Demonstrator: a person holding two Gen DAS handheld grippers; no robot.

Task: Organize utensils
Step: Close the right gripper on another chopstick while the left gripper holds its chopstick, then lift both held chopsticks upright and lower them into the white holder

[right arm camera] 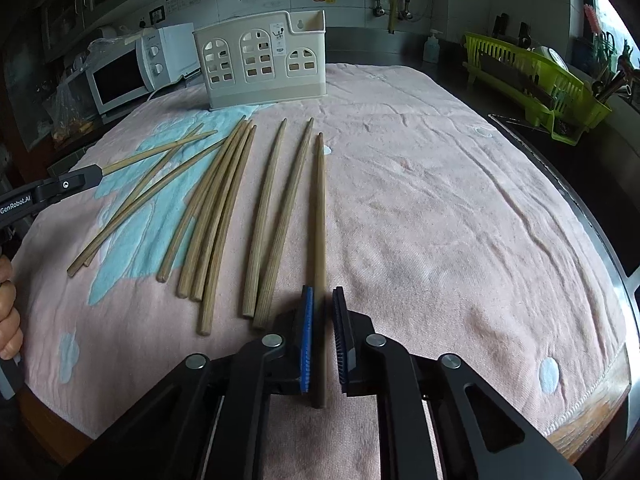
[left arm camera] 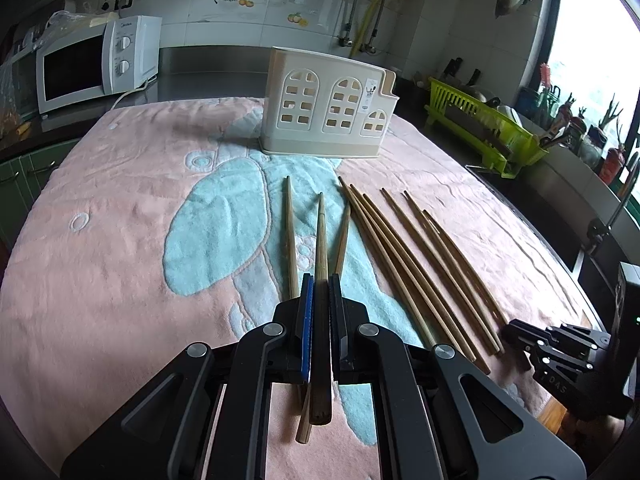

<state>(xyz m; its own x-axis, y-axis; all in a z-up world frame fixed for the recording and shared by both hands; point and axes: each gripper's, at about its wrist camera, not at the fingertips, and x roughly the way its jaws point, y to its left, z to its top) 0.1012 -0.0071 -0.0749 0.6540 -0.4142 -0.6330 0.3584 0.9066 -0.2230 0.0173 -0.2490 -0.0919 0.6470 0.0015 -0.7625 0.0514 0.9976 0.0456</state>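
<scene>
Several wooden chopsticks (right arm camera: 224, 216) lie on a pink towel (right arm camera: 440, 208). A cream utensil holder (left arm camera: 332, 110) with arched cut-outs stands upright at the towel's far side; it also shows in the right wrist view (right arm camera: 262, 66). My left gripper (left arm camera: 320, 284) is shut on one chopstick (left arm camera: 320, 240), held a little above the towel, tip pointing toward the holder. My right gripper (right arm camera: 322, 298) is low over the rightmost chopstick (right arm camera: 319, 208), which runs between its jaws against the blue pad; a small gap shows on the other side. The left gripper also shows in the right wrist view (right arm camera: 86, 178).
A white microwave (left arm camera: 96, 64) stands at the back left on the counter. A green dish rack (left arm camera: 484, 132) stands at the right beside the sink. The towel's front edge (right arm camera: 560, 420) and wooden table edge are near the right gripper. The right gripper shows at lower right (left arm camera: 516, 330).
</scene>
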